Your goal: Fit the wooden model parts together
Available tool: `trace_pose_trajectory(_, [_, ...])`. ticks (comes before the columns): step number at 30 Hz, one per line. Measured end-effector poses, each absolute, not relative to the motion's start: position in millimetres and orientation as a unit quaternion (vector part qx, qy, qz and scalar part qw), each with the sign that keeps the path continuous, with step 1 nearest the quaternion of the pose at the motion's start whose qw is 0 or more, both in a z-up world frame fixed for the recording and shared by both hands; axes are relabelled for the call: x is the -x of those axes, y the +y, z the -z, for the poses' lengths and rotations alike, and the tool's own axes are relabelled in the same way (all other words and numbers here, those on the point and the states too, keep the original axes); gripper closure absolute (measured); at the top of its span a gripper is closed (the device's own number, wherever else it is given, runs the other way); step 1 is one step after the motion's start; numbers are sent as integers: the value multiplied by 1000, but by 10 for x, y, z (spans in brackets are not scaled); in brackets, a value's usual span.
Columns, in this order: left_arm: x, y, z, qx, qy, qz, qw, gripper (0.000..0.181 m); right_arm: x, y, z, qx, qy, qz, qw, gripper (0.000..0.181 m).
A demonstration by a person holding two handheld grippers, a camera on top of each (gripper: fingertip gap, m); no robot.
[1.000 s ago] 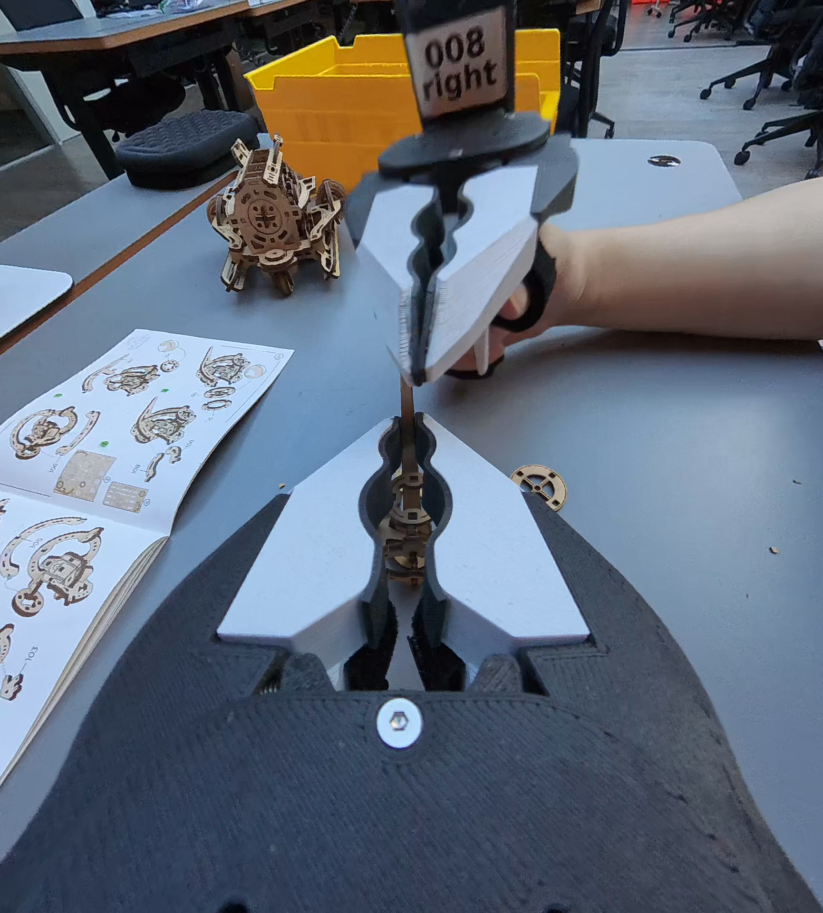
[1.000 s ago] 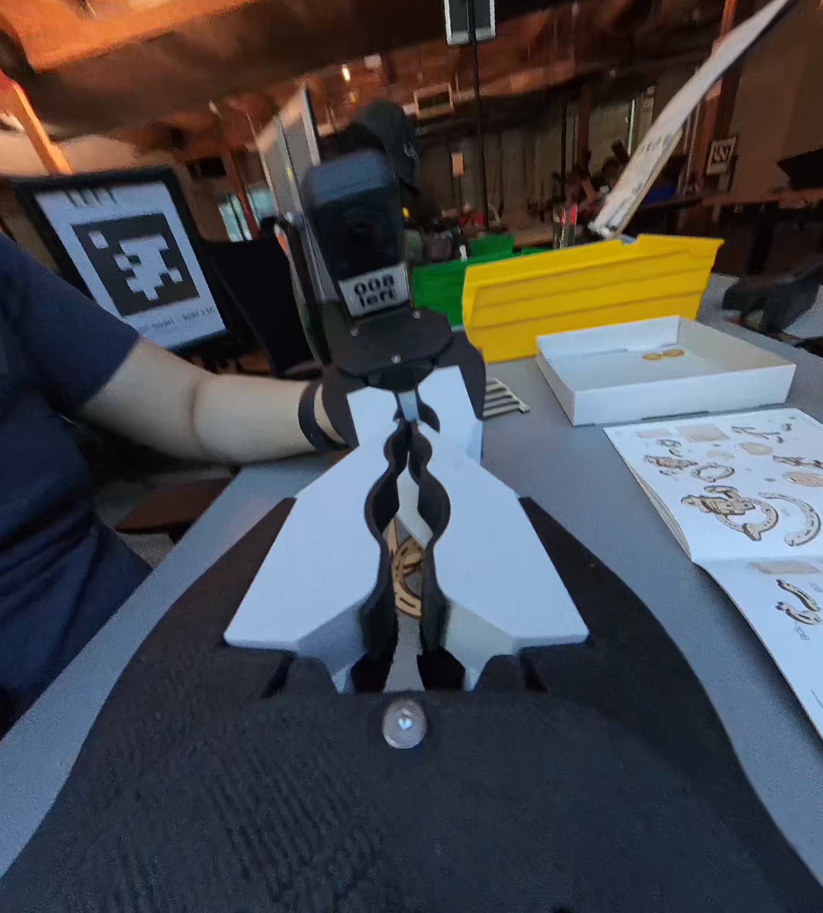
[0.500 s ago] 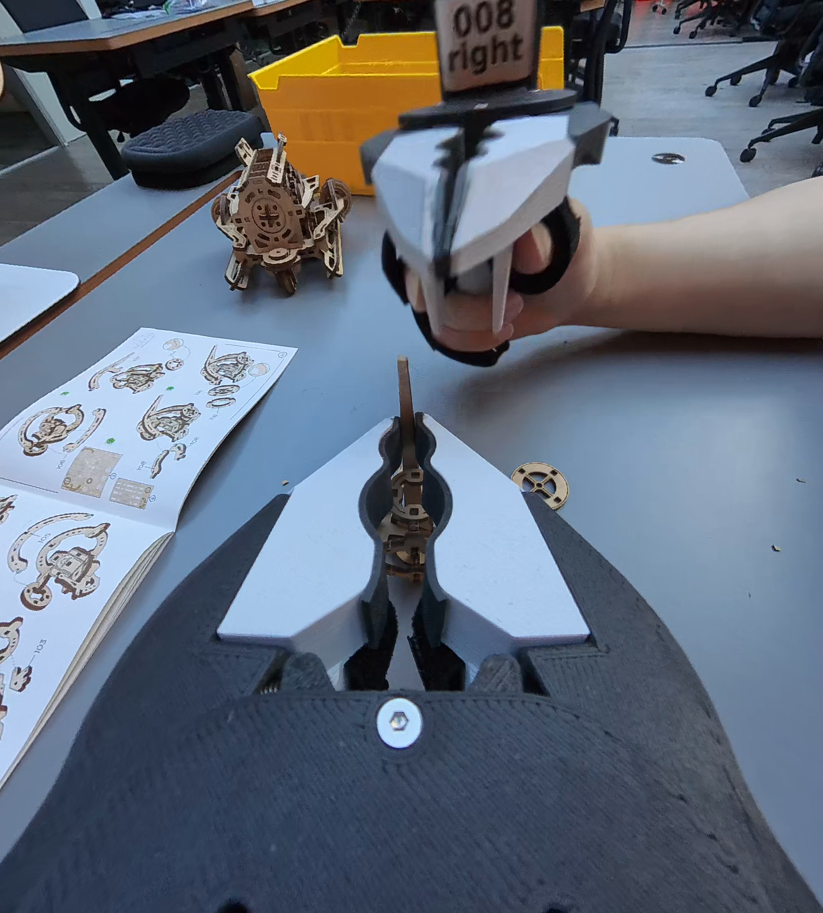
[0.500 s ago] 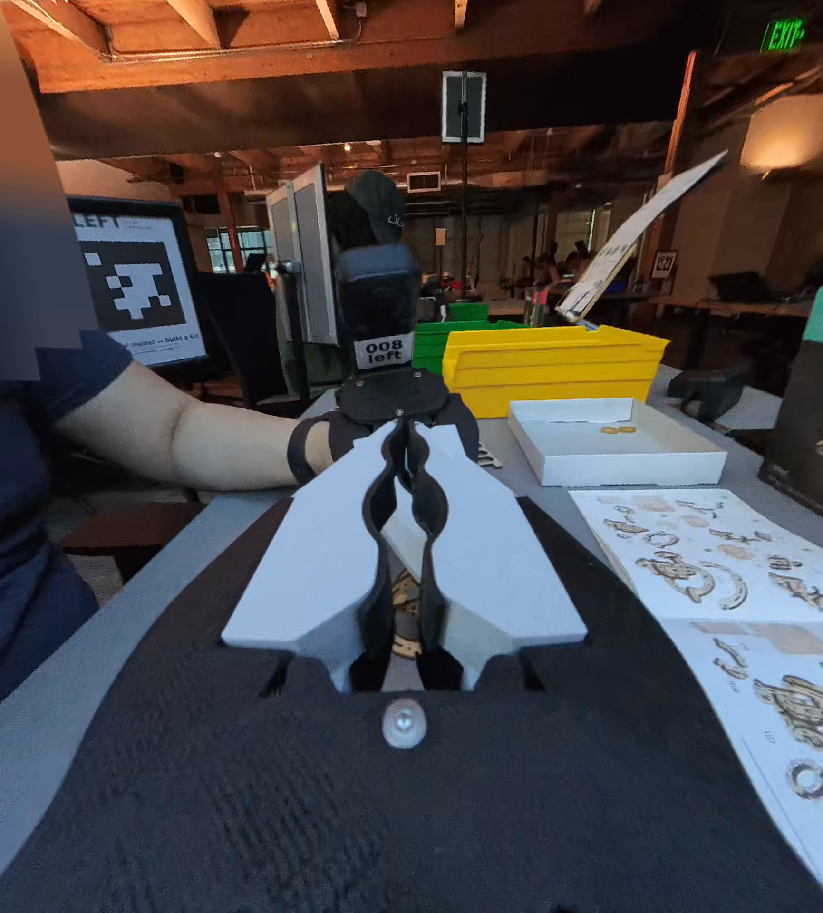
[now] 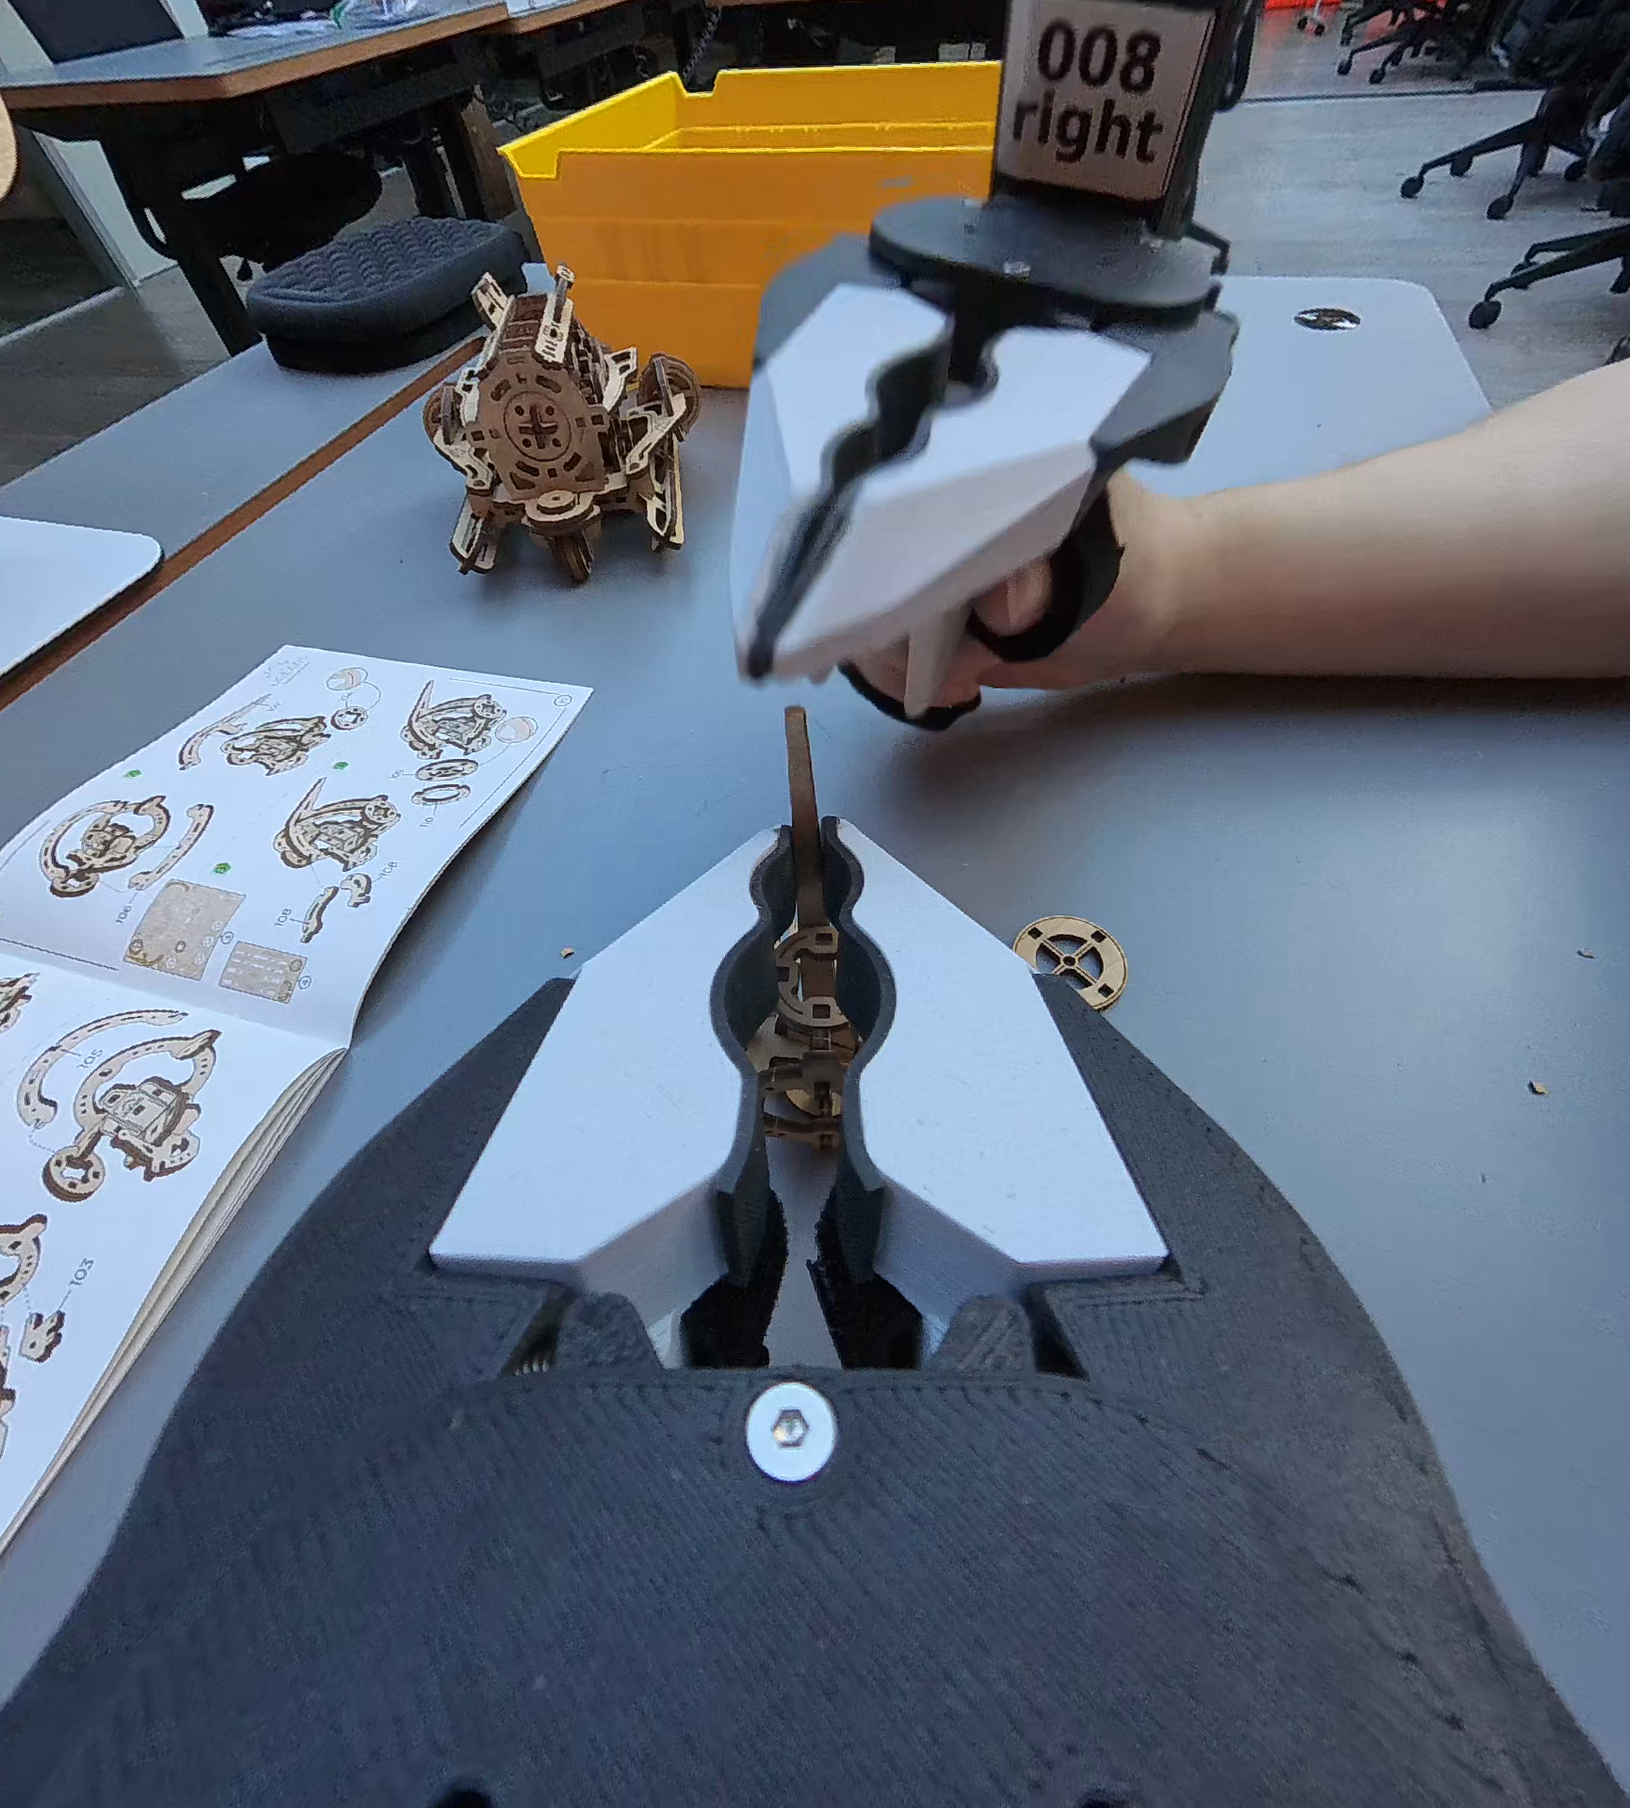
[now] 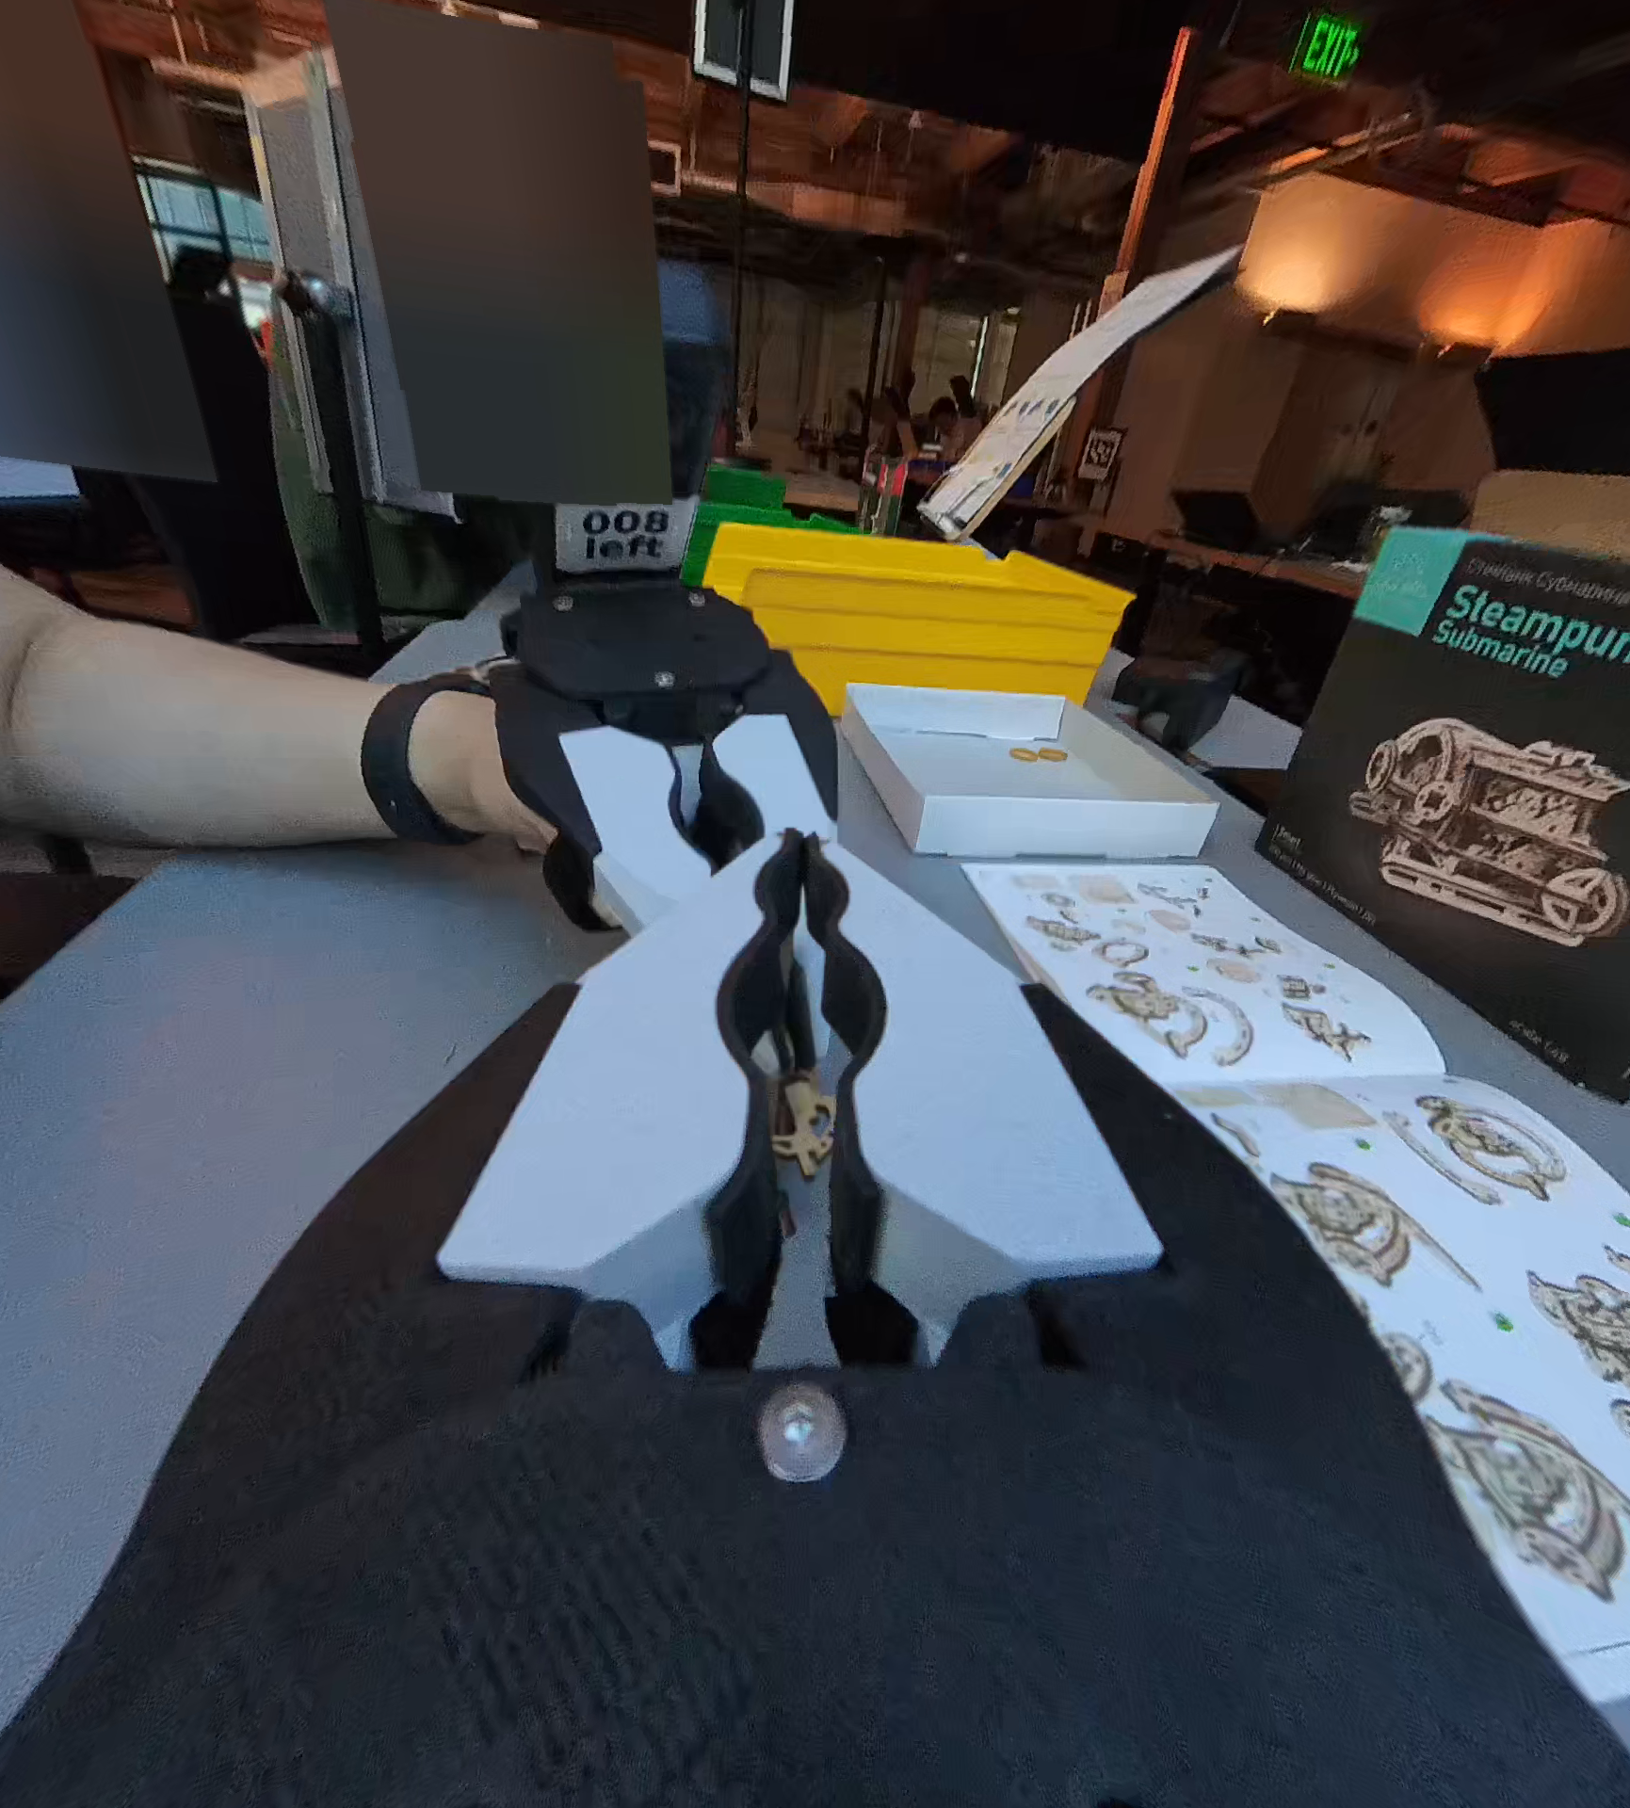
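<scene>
Jaws of left gripper (image 5: 799,851) clamped on wooden part (image 5: 803,988), its lower end hidden between them, right gripper (image 6: 799,861) jaws together, empty, blurred above the desk (image 5: 1280,881).

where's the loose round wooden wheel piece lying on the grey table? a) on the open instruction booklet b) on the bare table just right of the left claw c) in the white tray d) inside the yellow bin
b: the small round spoked wooden wheel piece lies flat on the bare grey table, right beside the left claw, away from the open instruction booklet.
</scene>
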State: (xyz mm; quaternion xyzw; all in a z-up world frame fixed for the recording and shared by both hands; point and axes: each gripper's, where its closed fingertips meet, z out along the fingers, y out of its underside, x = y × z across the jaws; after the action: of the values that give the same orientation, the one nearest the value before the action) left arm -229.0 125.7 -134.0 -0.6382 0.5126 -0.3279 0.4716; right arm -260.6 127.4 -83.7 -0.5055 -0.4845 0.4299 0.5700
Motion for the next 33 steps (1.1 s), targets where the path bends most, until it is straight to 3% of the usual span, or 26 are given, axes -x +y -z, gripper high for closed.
trace_pose_trajectory(5, [2287,1257,1341,638,513,327,472,178,2493,1247,633,474,-447,-400,644,181])
trace_pose_trajectory(7, [2282,1256,1340,638,514,326,472,178,2562,1268,843,514,-462,-403,600,181])
trace_pose_trajectory(16, [2286,1255,1341,638,514,324,473,178,2515,1252,635,487,-439,-372,657,181])
trace_pose_trajectory(18, [2282,1257,1341,638,514,326,473,178,2605,1278,882,524,-467,-367,610,181])
trace_pose_trajectory(22, [2282,1257,1341,637,513,326,474,178,2526,1225,520,477,-429,-364,675,181])
trace_pose_trajectory(24, [2279,1261,1341,638,512,325,474,178,2648,1290,891,536,-464,-366,602,178])
trace_pose_trajectory(28, [2279,1257,1341,638,513,324,475,178,2556,1268,621,505,-425,-387,643,181])
trace_pose_trajectory(30, [2272,1257,1341,638,514,323,474,178,2624,1308,884,539,-461,-364,604,180])
trace_pose_trajectory(33, [2275,1260,1341,638,512,325,474,178,2554,1261,608,509,-425,-399,633,181])
